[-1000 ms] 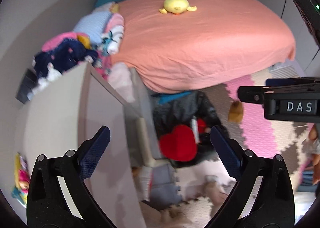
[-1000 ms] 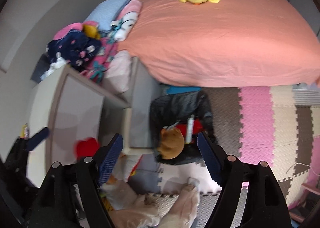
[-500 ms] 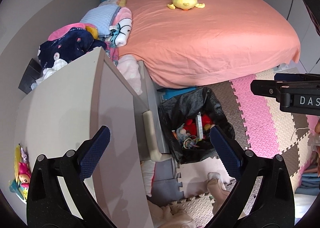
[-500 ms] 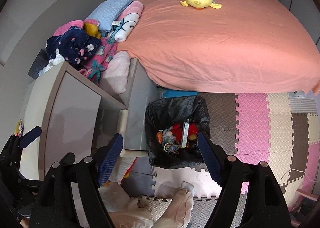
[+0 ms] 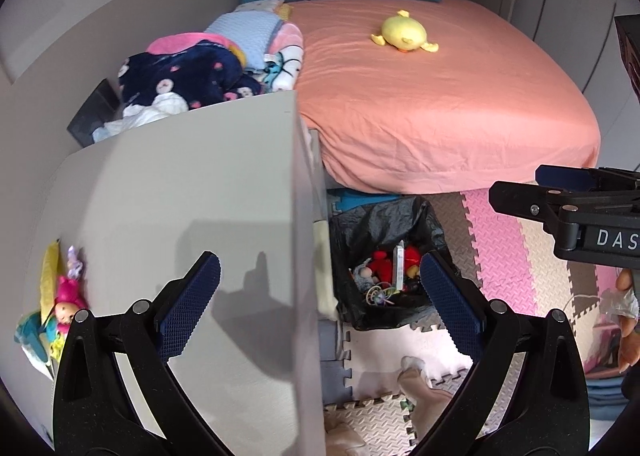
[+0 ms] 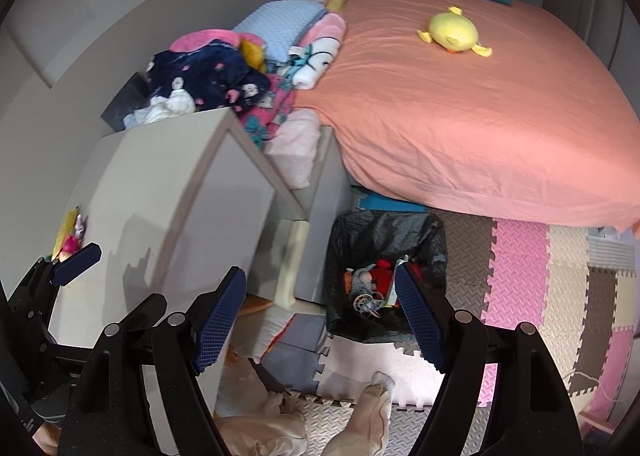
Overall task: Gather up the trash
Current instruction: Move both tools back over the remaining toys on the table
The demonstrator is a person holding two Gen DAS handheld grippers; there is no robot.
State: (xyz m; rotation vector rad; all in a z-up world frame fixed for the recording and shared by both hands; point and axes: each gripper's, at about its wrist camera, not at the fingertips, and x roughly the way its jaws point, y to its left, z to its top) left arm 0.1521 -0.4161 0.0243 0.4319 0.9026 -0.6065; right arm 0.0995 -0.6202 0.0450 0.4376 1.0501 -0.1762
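Both grippers empty, jaws spread: left gripper [image 5: 320, 298] over the table [image 5: 180, 196] edge, right gripper [image 6: 320, 312] above the black-lined trash bin [image 6: 386, 240] on the floor beside the bed [image 6: 480, 116]. Remaining trash looks like the doll and wrappers [image 5: 56, 304] at the table's left end; swing left there, stay high to clear the table edge, carry straight back over the bin mouth.

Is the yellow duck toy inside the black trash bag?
No, the yellow duck toy lies on top of the pink bed, while the black trash bag sits on the floor below it.
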